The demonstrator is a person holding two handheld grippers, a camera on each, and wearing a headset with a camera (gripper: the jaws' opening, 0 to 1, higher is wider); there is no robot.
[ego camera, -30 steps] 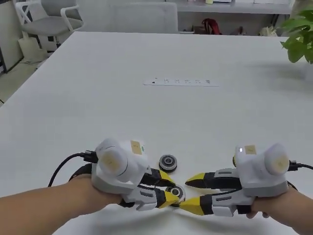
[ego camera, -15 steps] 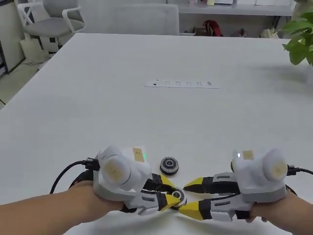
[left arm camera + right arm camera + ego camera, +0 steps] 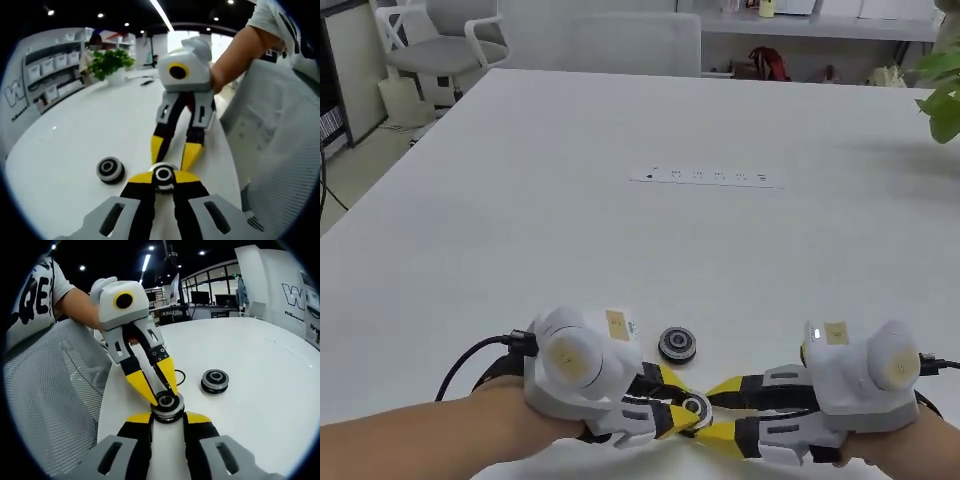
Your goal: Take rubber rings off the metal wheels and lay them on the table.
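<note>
The white table stretches open toward 12 o'clock, as far as the power strip. Its near edge lies at 6 o'clock, just beside both tools. The left gripper has its jaws narrow, clamped on the held wheel. From 3 o'clock the right gripper is drawn in to that wheel's width, tips touching its black rubber rim. The loose wheel lies flat at 11 o'clock of them, near but apart.

table: white, broad | chair: far left | plant: far right | ceiling lights: lit
</note>
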